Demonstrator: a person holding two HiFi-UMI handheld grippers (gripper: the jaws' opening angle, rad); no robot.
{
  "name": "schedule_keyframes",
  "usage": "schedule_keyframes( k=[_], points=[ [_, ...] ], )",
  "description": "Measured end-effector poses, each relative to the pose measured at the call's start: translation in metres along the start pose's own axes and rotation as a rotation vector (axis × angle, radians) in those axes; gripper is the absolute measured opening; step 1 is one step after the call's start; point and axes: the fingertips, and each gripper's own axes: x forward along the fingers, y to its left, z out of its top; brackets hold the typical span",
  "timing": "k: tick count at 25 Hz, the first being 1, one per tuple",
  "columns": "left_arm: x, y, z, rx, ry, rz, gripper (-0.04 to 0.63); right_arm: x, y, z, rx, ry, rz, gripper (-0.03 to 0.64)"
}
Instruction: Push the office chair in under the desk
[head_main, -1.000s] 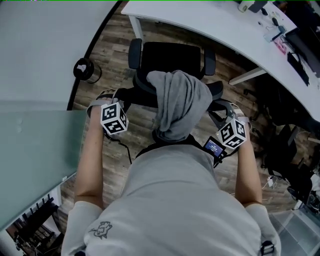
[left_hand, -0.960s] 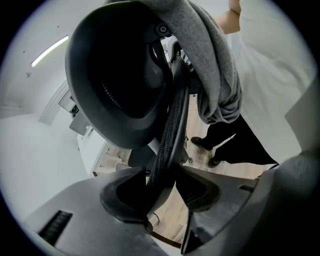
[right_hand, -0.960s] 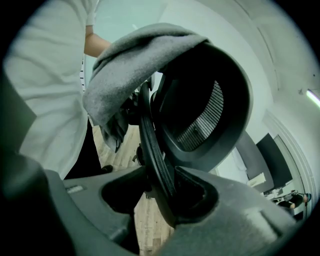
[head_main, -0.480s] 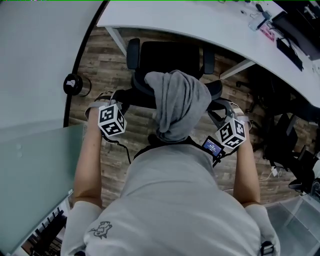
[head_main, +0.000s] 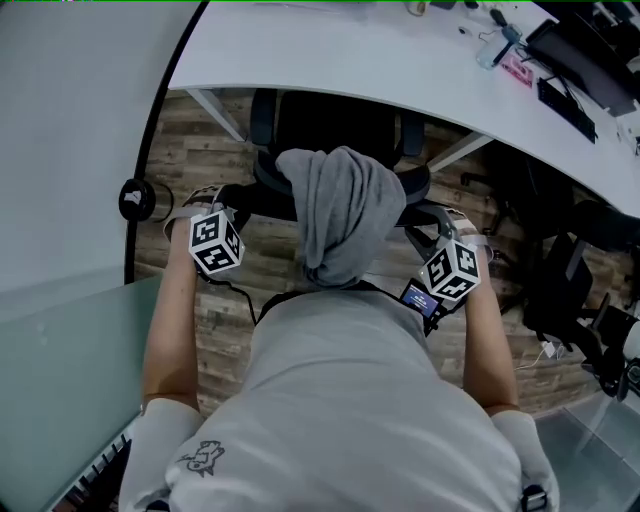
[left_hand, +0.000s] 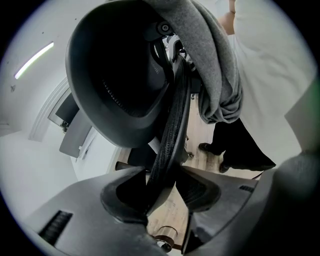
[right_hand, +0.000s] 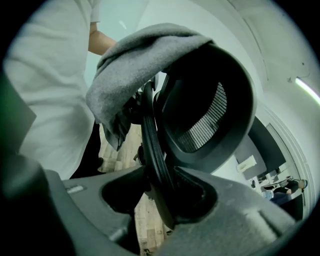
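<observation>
The black office chair (head_main: 330, 125) has its seat partly under the white desk (head_main: 400, 70). A grey garment (head_main: 340, 215) hangs over its backrest. My left gripper (head_main: 235, 198) is shut on the backrest's left edge, and my right gripper (head_main: 425, 218) holds the right edge. In the left gripper view the black rim (left_hand: 172, 135) runs down between the jaws of the left gripper (left_hand: 162, 192), beside the garment (left_hand: 215, 75). In the right gripper view the rim (right_hand: 152, 150) sits between the closing jaws of the right gripper (right_hand: 160, 192), pressed against one pad, below the mesh backrest (right_hand: 210, 115).
A round black object (head_main: 137, 198) stands on the wood floor by the curved glass partition at the left. A white desk leg (head_main: 215, 100) is left of the chair. Dark bags and cables (head_main: 560, 280) lie at the right. A keyboard and small items (head_main: 560, 95) sit on the desk.
The chair has rolled forward, so its seat and armrests now go under the desk edge. Both grippers have moved forward with the backrest and kept their hold.
</observation>
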Motion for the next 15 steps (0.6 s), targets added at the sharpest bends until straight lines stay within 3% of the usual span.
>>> schedule_keyframes(
  k=[15],
  points=[
    [0.062, 0.123, 0.04, 0.05, -0.003, -0.015, 0.186, 0.04, -0.107, -0.025, 0.032, 0.042, -0.014, 0.16]
  ],
)
